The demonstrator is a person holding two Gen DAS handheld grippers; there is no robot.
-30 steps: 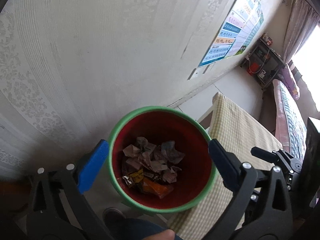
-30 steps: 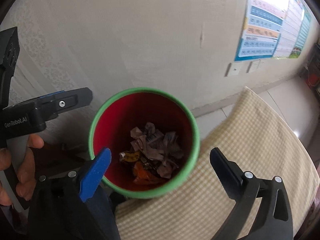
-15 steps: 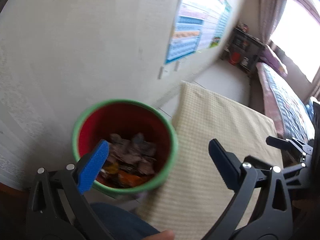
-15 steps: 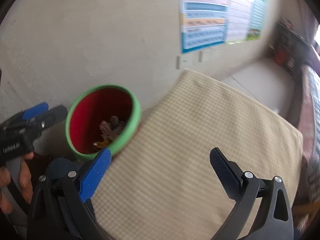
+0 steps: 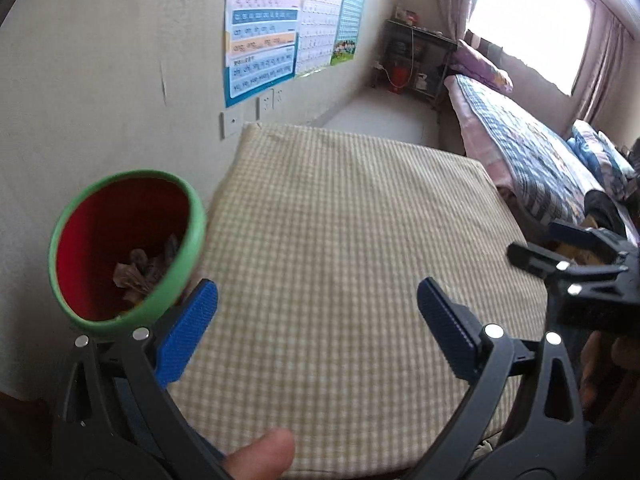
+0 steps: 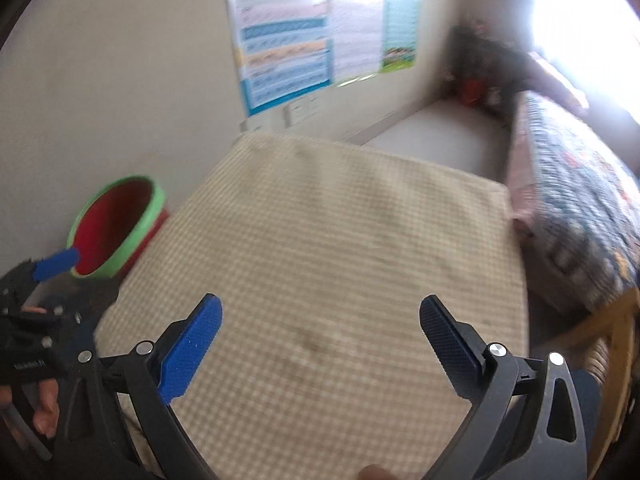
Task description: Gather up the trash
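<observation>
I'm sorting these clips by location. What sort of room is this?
Most likely a bedroom in a home: a bed with a patterned quilt lies under a curtained window, learning charts hang on the wall, and a checked-cloth table stands beside a red bin.

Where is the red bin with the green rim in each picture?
Left wrist view: the red bin is at the left edge, beside the left gripper, crumpled trash inside.
Right wrist view: the bin sits smaller at the left, by the wall.
Shared landmark: the checked cloth table, just right of the bin.
</observation>
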